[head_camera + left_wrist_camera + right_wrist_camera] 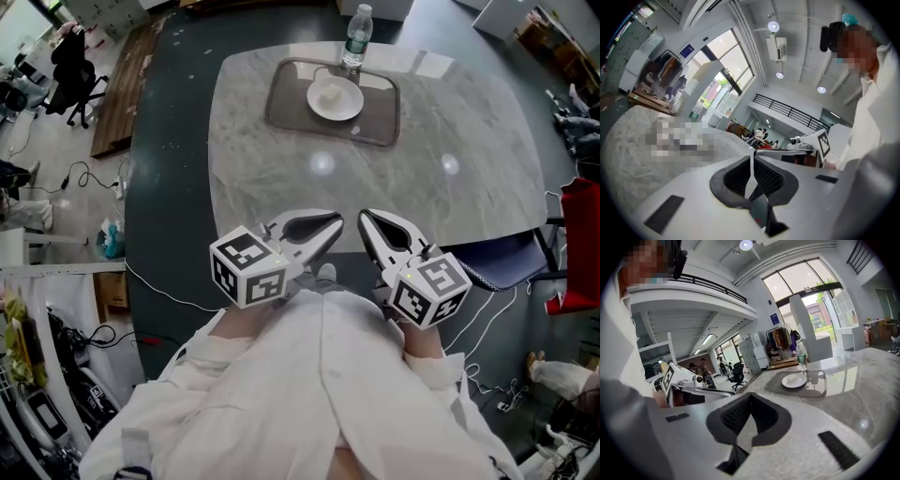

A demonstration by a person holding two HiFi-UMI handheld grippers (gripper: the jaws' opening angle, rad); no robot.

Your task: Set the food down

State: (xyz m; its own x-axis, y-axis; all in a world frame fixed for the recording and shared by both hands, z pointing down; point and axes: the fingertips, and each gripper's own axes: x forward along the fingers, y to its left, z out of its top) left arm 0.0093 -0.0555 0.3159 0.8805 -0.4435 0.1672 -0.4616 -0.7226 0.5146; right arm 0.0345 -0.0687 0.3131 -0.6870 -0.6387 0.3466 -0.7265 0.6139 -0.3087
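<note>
Food (330, 93), a pale lump, rests on the round white plate (349, 105); left tool (338, 223) and right tool (364, 218) both closed and empty; task seems done.

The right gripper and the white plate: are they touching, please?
Apart. The head view shows bare table between the right gripper and the plate on the far tray.

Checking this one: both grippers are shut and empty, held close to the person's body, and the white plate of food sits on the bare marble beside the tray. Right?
Not quite. The white plate sits inside the tray, not beside it, as the head view shows. The rest holds: the left gripper and the right gripper are both shut and empty.
</note>
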